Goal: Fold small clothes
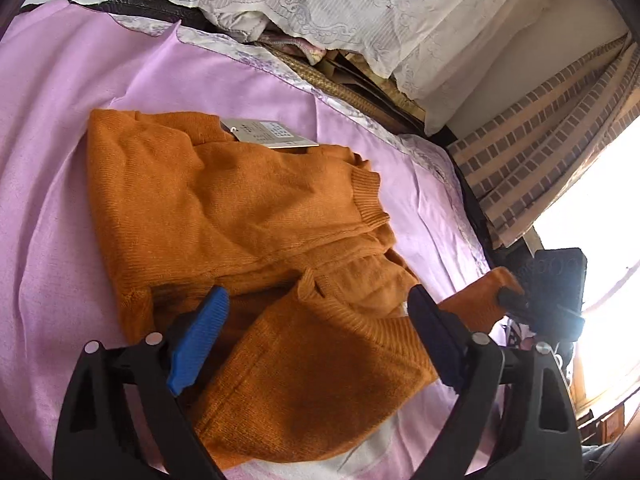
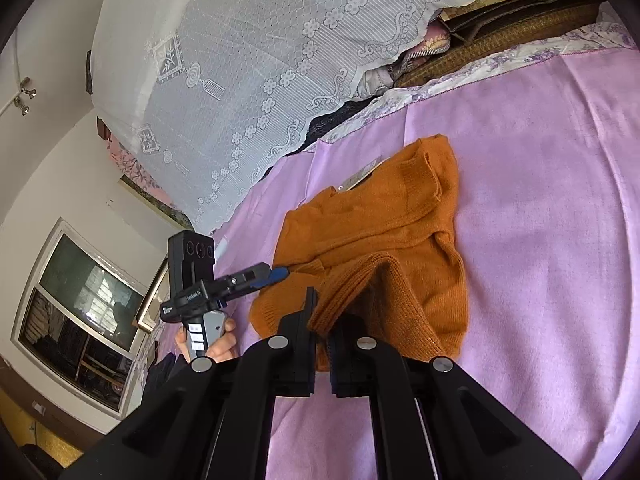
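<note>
An orange knit sweater [image 1: 240, 208] with a paper tag [image 1: 272, 134] lies partly folded on a pink sheet [image 1: 52, 200]. My left gripper [image 1: 316, 336] stands open over the sweater's near fold. Its blue pads [image 1: 196, 340] are wide apart and do not press the knit lying between them. In the right wrist view my right gripper [image 2: 324, 324] is shut on a raised fold of the sweater [image 2: 380, 248], which hangs from it like a tent. The left gripper [image 2: 276, 274] shows there at the sweater's left edge, held by a hand [image 2: 218, 346]. The right gripper [image 1: 516, 296] pinches an orange corner in the left wrist view.
A white lace cover [image 2: 248, 80] drapes over piled bedding along the far side of the bed. A woven mat edge [image 1: 328, 80] and a brick-patterned curtain [image 1: 540, 132] lie beyond the sheet. A window [image 2: 80, 300] is on the wall to the left.
</note>
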The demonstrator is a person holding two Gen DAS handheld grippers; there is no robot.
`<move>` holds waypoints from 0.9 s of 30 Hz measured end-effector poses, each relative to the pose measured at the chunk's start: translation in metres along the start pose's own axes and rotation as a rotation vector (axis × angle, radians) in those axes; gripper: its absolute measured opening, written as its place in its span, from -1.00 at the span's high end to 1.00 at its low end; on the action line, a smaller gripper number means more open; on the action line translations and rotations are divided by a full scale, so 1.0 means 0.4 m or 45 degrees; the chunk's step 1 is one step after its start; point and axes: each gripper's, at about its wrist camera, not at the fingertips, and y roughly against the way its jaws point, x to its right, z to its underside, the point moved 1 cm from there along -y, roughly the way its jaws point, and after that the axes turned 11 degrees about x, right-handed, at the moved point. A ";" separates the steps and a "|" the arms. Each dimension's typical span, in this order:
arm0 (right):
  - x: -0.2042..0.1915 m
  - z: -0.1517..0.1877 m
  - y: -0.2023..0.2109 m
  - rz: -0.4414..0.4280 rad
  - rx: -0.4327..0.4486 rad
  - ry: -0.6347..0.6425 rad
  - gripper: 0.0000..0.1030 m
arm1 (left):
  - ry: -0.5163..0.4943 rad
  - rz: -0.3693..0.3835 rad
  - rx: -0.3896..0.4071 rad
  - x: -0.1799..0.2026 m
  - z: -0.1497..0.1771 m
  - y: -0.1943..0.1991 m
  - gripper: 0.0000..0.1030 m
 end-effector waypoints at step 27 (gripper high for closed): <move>0.034 0.152 0.075 0.003 -0.105 -0.030 0.90 | -0.167 -0.040 -0.162 0.127 0.236 0.194 -0.45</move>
